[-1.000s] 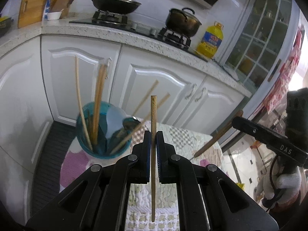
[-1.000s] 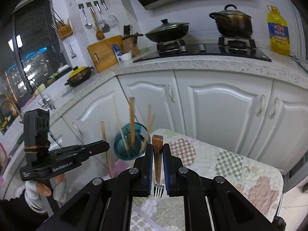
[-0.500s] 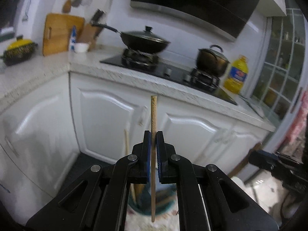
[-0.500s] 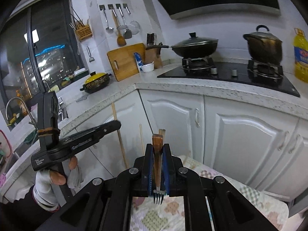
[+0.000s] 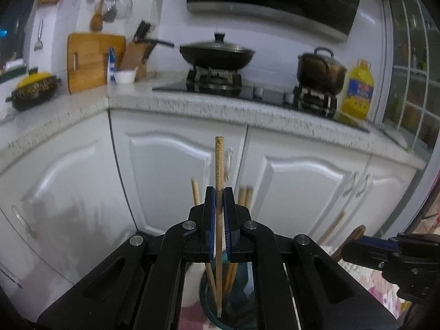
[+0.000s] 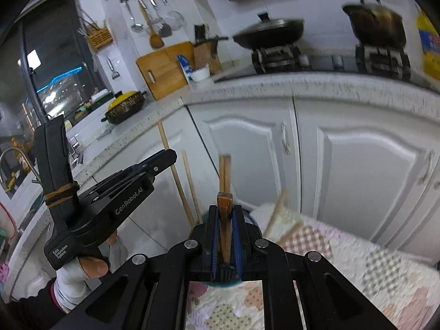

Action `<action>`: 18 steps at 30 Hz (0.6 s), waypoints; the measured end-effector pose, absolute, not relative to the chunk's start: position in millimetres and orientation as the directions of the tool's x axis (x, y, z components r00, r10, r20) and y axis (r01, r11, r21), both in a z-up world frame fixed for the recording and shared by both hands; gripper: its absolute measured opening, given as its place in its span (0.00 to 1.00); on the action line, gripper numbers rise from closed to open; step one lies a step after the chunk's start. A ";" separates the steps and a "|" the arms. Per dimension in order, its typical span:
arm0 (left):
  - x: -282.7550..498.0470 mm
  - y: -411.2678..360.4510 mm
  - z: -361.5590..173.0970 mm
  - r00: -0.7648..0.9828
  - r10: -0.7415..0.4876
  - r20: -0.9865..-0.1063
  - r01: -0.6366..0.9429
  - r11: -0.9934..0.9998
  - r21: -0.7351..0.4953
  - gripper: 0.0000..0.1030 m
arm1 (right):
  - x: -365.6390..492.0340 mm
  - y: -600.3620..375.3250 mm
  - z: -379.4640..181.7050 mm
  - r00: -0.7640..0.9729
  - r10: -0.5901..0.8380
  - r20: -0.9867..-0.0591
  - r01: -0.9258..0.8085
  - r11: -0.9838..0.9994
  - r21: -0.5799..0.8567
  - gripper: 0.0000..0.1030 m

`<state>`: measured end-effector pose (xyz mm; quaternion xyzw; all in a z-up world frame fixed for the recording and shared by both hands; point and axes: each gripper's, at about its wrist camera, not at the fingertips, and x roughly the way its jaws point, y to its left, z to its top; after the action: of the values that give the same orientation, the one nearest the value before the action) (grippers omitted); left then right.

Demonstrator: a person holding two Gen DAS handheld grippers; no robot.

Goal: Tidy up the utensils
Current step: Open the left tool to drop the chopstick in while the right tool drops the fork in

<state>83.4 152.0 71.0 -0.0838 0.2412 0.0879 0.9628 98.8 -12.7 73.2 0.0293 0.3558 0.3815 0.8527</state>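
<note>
The left hand-held gripper [image 5: 219,192] clamps an upright chopstick [image 5: 219,181] above the cup [image 5: 236,302]; the right hand-held gripper [image 6: 225,211] grips a fork [image 6: 225,214].

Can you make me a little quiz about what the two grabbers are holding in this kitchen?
1. True or false: the left gripper is shut on a single chopstick.
2. What does the right gripper hold? A) spoon B) fork C) knife
3. Fill in: below the chopstick's lower tip stands a teal ____ with more chopsticks in it.

Key: 1 true; 2 B; 3 cup.
</note>
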 end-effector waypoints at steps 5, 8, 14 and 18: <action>84.5 148.6 47.2 0.837 0.109 -0.536 -0.215 0.967 -0.139 0.04 | 105.6 -17.0 47.0 0.410 0.661 -0.629 -0.602 0.714 0.357 0.09; 83.4 147.2 44.4 0.824 0.091 -0.560 -0.211 0.966 -0.153 0.04 | 107.8 -21.3 40.8 0.406 0.642 -0.650 -0.596 0.725 0.345 0.10; 74.1 145.6 45.9 0.817 0.054 -0.573 -0.188 0.966 -0.177 0.37 | 98.5 -34.5 36.0 0.391 0.643 -0.659 -0.584 0.726 0.361 0.31; 63.7 146.8 49.8 0.809 0.055 -0.586 -0.201 0.962 -0.186 0.42 | 87.5 -43.0 36.7 0.403 0.637 -0.658 -0.584 0.732 0.351 0.32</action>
<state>63.7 146.8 49.8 -0.1204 0.3018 0.0679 0.9433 87.5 -43.0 36.7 0.0325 0.4070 0.3645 0.8369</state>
